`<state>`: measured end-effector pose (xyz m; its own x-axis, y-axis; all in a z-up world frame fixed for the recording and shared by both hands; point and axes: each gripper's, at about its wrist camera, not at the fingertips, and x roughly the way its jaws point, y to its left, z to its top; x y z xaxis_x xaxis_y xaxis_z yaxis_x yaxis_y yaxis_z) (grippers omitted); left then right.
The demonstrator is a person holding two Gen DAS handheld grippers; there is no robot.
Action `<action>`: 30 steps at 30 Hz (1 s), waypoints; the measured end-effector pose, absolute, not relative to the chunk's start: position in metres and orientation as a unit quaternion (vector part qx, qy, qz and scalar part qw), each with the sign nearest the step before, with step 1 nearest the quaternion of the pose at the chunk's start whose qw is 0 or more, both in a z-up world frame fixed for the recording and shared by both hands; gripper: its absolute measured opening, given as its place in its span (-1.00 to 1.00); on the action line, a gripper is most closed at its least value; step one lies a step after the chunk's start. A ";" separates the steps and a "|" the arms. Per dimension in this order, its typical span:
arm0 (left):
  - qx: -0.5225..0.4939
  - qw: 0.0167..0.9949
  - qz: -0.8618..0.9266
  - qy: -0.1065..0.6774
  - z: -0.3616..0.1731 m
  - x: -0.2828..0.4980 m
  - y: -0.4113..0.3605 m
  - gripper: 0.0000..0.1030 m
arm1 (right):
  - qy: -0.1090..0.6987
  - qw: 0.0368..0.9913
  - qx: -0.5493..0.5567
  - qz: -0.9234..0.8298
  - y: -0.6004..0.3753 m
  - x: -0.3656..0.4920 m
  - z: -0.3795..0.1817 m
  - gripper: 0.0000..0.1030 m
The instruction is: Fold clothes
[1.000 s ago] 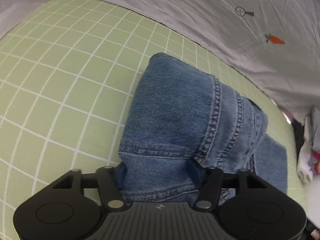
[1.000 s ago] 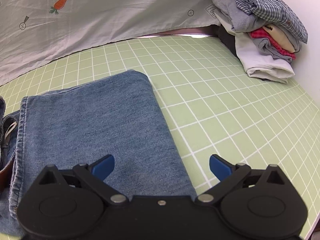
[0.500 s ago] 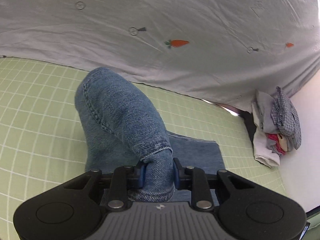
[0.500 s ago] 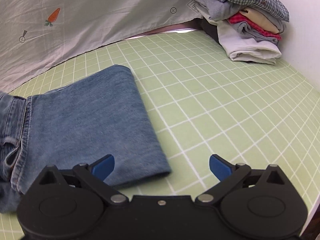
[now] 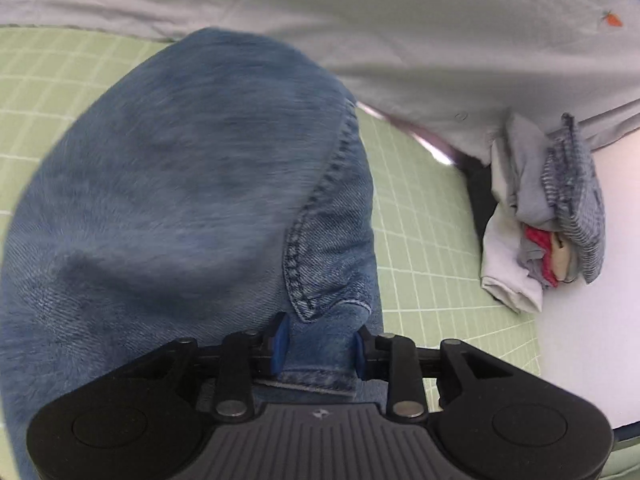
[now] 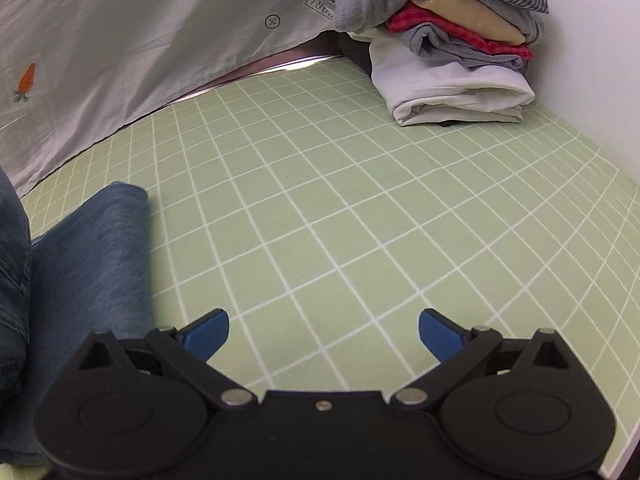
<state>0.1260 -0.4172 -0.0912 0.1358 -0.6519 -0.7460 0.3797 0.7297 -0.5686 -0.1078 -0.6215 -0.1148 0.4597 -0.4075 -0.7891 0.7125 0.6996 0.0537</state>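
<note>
1. Denim fills the near part of the left wrist view: the left claw point(image 5: 318, 346) is closed on a seamed edge of the jeans point(image 5: 180, 200), and its blue pads press the cloth from both sides. I judge this grip is there to carry that end of the jeans over the rest, so that a fold is made.
2. Lifted cloth bulges from 9 to 12 o'clock in that view and is blurred, which suggests it is in motion.
3. In the right wrist view the right claw point(image 6: 323, 334) stands wide apart and holds nothing; only the green checked surface point(image 6: 360, 220) shows between its pads. Probably it waits free, to press or to smooth the fold.
4. At 9 o'clock of that view a lower part of the jeans lies flat on the surface, beside the claw and not touching it.
5. Farther, at 1 o'clock, a pile of folded clothes point(image 6: 452, 52) rests against the white wall point(image 6: 592, 60), well apart from the jeans; perhaps finished pieces are kept there.
6. Farthest, a grey sheet with carrot print point(image 6: 120, 60) hangs behind the surface.
</note>
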 end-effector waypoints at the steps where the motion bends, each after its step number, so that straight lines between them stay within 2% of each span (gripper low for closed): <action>1: -0.127 0.742 -0.345 0.560 -0.096 0.127 -0.421 -0.31 | 0.398 0.833 0.192 -0.333 -0.629 -0.102 -0.117 0.99; 3: -0.139 0.741 -0.340 0.562 -0.102 0.127 -0.425 -0.27 | 0.402 0.834 0.191 -0.326 -0.644 -0.092 -0.120 0.99; 5: -0.160 0.736 -0.344 0.560 -0.101 0.128 -0.422 -0.12 | 0.403 0.837 0.193 -0.318 -0.653 -0.082 -0.122 0.99; 7: -0.188 0.727 -0.354 0.558 -0.099 0.129 -0.417 0.18 | 0.397 0.842 0.198 -0.309 -0.651 -0.075 -0.120 0.99; 8: -0.201 0.723 -0.355 0.558 -0.096 0.129 -0.414 0.27 | 0.394 0.844 0.201 -0.304 -0.651 -0.072 -0.119 0.99; 10: -0.202 0.731 -0.350 0.551 -0.083 0.127 -0.413 0.65 | 0.388 0.849 0.206 -0.295 -0.649 -0.065 -0.117 0.99; 11: -0.191 0.739 -0.354 0.541 -0.073 0.125 -0.411 0.70 | 0.385 0.851 0.209 -0.290 -0.648 -0.061 -0.116 0.99; 13: -0.168 0.755 -0.364 0.518 -0.054 0.122 -0.404 0.71 | 0.378 0.856 0.214 -0.281 -0.645 -0.055 -0.114 0.99; 16: -0.119 0.797 -0.337 0.487 -0.033 0.121 -0.385 0.84 | 0.367 0.868 0.210 -0.260 -0.631 -0.045 -0.105 0.99; 19: -0.085 0.830 -0.283 0.473 -0.030 0.128 -0.355 0.84 | 0.357 0.879 0.211 -0.233 -0.616 -0.034 -0.096 0.99; 23: -0.046 0.854 -0.187 0.484 -0.046 0.136 -0.315 0.84 | 0.344 0.892 0.228 -0.184 -0.599 -0.018 -0.087 0.99; 27: -0.074 0.836 -0.167 0.518 -0.072 0.137 -0.281 0.85 | 0.353 0.890 0.261 -0.123 -0.586 0.002 -0.096 0.98; 30: -0.086 0.826 -0.164 0.533 -0.085 0.132 -0.281 0.92 | 0.354 0.884 0.288 -0.097 -0.582 0.004 -0.101 0.92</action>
